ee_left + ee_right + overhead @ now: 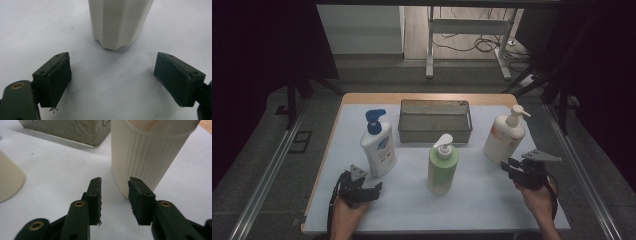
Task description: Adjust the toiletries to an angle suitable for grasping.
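Observation:
Three pump bottles stand on the white mat. In the high view, a white bottle with a blue pump (378, 145) is at the left, a green bottle (442, 167) in the middle and a cream bottle (504, 137) at the right. My left gripper (374, 189) rests low in front of the white bottle, jaws spread wide and empty. In the left gripper view, the bottle's base (120, 22) sits just ahead of the left gripper (112, 75). My right gripper (506, 167) is open beside the cream bottle. In the right gripper view, the right gripper (115, 187) holds nothing, and the ribbed wall of the cream bottle (147, 155) rises just past its right jaw.
A grey mesh basket (435, 121) stands at the back middle of the mat, and its corner (70, 130) appears in the right gripper view. The green bottle's side (8, 182) shows at that view's left edge. The wooden table edge (427, 98) runs behind the basket.

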### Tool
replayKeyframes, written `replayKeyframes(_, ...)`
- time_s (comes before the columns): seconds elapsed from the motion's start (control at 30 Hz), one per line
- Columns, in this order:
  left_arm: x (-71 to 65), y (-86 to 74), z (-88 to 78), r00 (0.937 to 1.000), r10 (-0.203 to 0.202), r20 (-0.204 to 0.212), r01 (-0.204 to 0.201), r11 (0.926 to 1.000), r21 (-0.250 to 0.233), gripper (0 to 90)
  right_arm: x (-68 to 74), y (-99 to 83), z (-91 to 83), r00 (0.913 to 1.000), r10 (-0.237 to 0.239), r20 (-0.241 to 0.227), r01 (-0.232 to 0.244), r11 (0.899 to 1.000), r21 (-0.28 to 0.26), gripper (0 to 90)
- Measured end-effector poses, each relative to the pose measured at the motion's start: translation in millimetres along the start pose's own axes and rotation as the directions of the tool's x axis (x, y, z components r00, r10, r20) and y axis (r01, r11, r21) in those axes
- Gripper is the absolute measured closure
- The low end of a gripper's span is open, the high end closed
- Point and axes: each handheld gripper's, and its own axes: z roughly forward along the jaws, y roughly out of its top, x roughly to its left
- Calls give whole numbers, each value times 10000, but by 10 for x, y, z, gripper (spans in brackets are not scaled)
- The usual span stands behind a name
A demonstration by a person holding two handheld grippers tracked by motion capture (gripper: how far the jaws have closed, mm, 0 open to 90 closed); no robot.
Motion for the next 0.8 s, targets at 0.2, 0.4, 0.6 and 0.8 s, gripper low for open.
replayKeyframes(0.2, 0, 0, 0, 10000, 2, -4, -2, 10000, 1, 144, -67, 82, -134, 9997, -156, -165, 154, 9998, -98, 476)
replayKeyframes(0.4, 0, 0, 0, 10000, 0, -3, 0, 10000, 3, 143, -151, 165, -214, 9991, -310, -298, 305, 9994, -175, 333)
replayKeyframes(0.6, 1, 0, -1, 10000, 16, 2, -16, 10000, 14, 144, -222, 276, -223, 9986, -404, -335, 403, 9992, -34, 248)
replayKeyframes(0.8, 1, -1, -1, 10000, 19, -7, -19, 10000, 8, 144, -298, 386, -209, 9987, -426, -289, 423, 9990, -113, 210)
